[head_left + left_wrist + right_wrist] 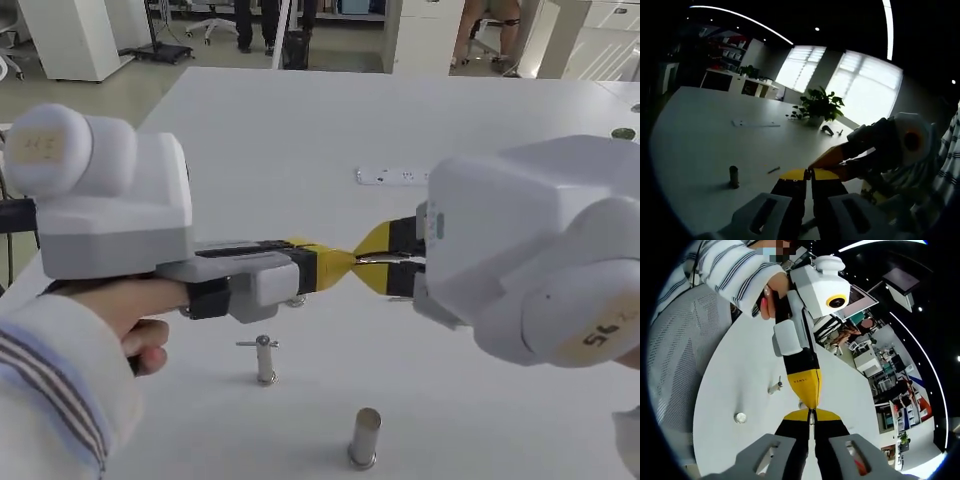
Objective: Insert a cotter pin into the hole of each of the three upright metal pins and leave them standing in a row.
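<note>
My left gripper (pixel 350 262) and right gripper (pixel 368 262) meet tip to tip above the white table (pixel 300 120). Both are shut on a thin silver cotter pin (pixel 386 258) that lies between the right jaws. The tips also meet in the left gripper view (pixel 808 173) and the right gripper view (pixel 811 416). One upright metal pin (pixel 264 358) has a cotter pin through its top. A plain metal pin (pixel 364 438) stands nearer to me. A third silver piece (pixel 295 300) peeks from under the left gripper. A loose cotter pin (pixel 773 170) lies near a metal pin (pixel 733 176).
A white power strip (pixel 392 176) lies further back on the table. A potted plant (pixel 817 107) and small dark items stand at one end. Chair legs and people's legs show beyond the table's far edge.
</note>
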The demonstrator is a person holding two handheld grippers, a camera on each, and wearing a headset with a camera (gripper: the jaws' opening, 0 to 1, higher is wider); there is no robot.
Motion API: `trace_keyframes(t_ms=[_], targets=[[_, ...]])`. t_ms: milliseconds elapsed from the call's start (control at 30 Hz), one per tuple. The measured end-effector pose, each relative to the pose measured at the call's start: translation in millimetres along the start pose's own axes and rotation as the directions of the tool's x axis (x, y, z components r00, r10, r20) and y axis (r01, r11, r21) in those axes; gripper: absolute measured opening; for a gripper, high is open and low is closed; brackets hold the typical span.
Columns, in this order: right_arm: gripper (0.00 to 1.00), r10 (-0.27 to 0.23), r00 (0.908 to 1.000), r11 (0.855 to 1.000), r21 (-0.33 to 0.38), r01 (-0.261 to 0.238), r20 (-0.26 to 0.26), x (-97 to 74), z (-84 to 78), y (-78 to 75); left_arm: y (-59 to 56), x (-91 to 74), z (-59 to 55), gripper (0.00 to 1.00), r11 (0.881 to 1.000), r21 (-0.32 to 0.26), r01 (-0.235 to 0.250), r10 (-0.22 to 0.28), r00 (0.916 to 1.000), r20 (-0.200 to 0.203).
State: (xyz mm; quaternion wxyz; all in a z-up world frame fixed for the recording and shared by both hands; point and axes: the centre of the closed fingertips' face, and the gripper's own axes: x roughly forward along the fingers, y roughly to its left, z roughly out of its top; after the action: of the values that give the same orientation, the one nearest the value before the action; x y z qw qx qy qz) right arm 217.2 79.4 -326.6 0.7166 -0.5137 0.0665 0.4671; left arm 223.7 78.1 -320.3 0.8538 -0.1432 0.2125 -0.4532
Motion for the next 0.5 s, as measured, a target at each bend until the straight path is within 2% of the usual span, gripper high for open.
trace_keyframes(t_ms=[333, 433, 467, 500], targets=[[0.0, 0.016, 0.9999, 1.0, 0.015, -0.016, 0.004, 0.2, -1.6, 4.2, -2.4, 0.2, -4.3, 0.0, 1.0, 0.009, -0.001, 0.001, 0.9997, -0.022], [0.0, 0.02, 0.9998, 0.999, 0.033, -0.021, 0.006, 0.3, -2.9, 5.2, -4.4, 0.7, -5.5, 0.0, 1.0, 0.027, -0.004, 0.005, 0.9997, -0.025], [0.0, 0.021, 0.9998, 0.999, 0.038, -0.021, 0.007, 0.1, -2.9, 5.4, -4.3, 0.6, -5.4, 0.0, 1.0, 0.023, -0.002, 0.002, 0.9997, -0.024], [0.0, 0.021, 0.9997, 0.999, 0.043, -0.022, 0.011, -0.3, -2.9, 5.9, -5.0, 0.2, -6.3, 0.0, 1.0, -0.015, 0.003, -0.003, 0.9996, -0.027]])
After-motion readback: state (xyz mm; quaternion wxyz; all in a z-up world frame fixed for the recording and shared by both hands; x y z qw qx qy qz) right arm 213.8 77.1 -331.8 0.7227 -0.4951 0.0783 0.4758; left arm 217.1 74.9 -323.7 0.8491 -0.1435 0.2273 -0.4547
